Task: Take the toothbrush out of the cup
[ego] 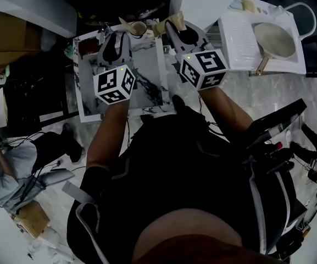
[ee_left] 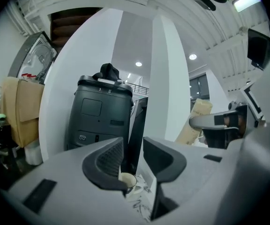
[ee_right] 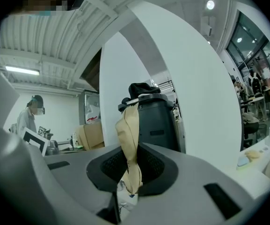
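- The right gripper [ee_right: 132, 172] was seen with its jaws closed on the tan toothbrush [ee_right: 127, 130], which was pinched low on its length and stood up, slightly tilted, above them.
- The left gripper [ee_left: 134, 161] was seen with its jaws apart and nothing clamped. The pale cup [ee_left: 127, 180] lay just beyond them, partly hidden behind one jaw, on the marbled table [ego: 147, 92].
- From the left gripper view the toothbrush was judged to be beside the cup and above it rather than inside. Whether its lower end was fully clear of the rim could not be told.
- A straight upward lift was judged best, so that the rim would not be caught and the cup not tipped.
- The clamp was judged to need firmness, since the long part above the jaws could swing.
- The open left jaws were judged well placed to be closed on the cup, should steadying be needed.
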{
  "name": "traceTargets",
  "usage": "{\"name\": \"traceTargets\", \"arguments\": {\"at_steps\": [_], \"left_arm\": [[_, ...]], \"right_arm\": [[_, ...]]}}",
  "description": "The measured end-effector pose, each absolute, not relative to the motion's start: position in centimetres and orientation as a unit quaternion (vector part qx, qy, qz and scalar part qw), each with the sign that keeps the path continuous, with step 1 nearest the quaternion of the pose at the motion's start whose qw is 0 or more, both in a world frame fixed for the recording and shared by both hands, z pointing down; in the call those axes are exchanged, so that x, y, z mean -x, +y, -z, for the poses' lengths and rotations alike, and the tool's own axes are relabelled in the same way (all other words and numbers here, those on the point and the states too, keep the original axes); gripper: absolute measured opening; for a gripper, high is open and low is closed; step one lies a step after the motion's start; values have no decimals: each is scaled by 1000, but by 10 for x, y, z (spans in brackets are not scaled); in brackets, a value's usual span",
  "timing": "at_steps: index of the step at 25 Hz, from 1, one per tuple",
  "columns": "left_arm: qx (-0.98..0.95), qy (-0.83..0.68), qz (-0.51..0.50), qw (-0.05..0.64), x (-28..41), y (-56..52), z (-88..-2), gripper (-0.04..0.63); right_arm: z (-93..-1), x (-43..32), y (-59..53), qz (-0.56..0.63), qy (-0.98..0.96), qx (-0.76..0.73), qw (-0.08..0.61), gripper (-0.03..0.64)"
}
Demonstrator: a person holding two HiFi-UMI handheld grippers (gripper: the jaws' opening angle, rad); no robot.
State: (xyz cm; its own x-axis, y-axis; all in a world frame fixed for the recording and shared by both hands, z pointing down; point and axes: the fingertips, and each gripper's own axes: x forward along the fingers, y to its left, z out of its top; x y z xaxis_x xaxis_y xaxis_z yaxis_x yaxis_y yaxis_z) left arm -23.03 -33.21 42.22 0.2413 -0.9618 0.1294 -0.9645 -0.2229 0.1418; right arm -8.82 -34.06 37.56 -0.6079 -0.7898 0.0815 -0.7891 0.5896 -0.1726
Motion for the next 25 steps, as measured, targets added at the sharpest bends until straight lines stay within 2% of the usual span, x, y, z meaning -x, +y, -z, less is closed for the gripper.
{"name": "traceTargets", "arguments": {"at_steps": [15, 25], "left_arm": [[-728, -666, -63, 149, 234, -401, -528, 138], [-716, -673, -56, 179, 237, -430, -566, 137]], "right_arm": [[-411, 77, -363, 101, 902, 421, -10, 55], [-435, 65, -376, 112, 898, 424, -21, 55]]}}
